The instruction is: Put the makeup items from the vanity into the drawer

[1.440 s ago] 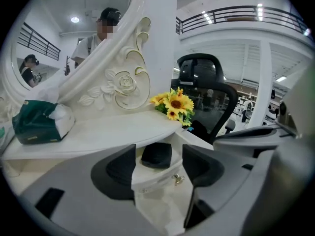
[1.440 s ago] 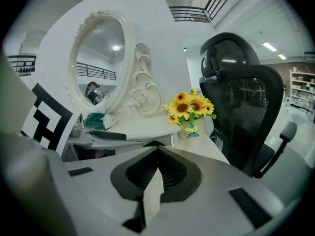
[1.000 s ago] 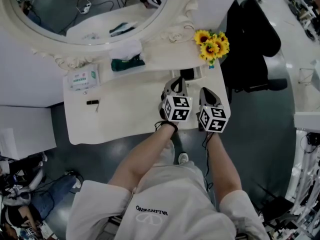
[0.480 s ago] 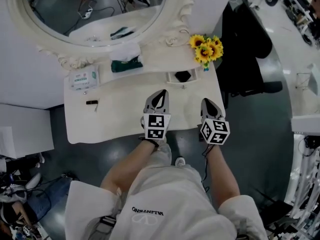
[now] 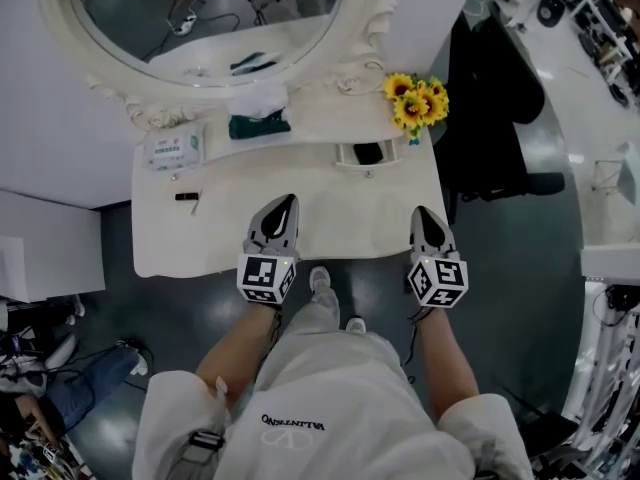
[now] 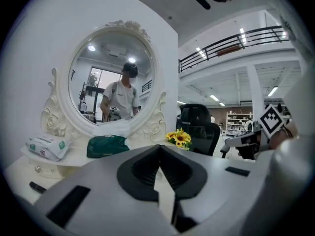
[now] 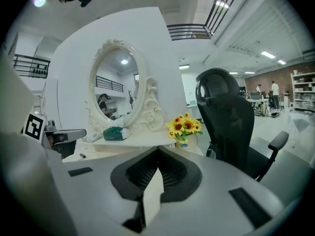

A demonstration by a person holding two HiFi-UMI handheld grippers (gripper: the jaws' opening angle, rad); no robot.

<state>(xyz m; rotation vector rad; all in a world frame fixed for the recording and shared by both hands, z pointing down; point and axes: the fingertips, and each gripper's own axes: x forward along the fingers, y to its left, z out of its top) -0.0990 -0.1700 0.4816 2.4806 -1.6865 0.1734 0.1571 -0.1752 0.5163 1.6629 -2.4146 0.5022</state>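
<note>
Both sets of jaws closed and empty: left gripper (image 5: 286, 202), right gripper (image 5: 423, 213), at vanity (image 5: 240, 243) front edge; small black makeup item (image 5: 186, 197) lies far left, open drawer (image 5: 367, 153) right; closed jaws may nudge it off if not opened first.

The vanity (image 5: 230, 243) is cream-white, with yellow sunflowers (image 5: 418, 101) at 2 o'clock. A dark green pack (image 5: 258, 125) sits at 11 o'clock.
</note>
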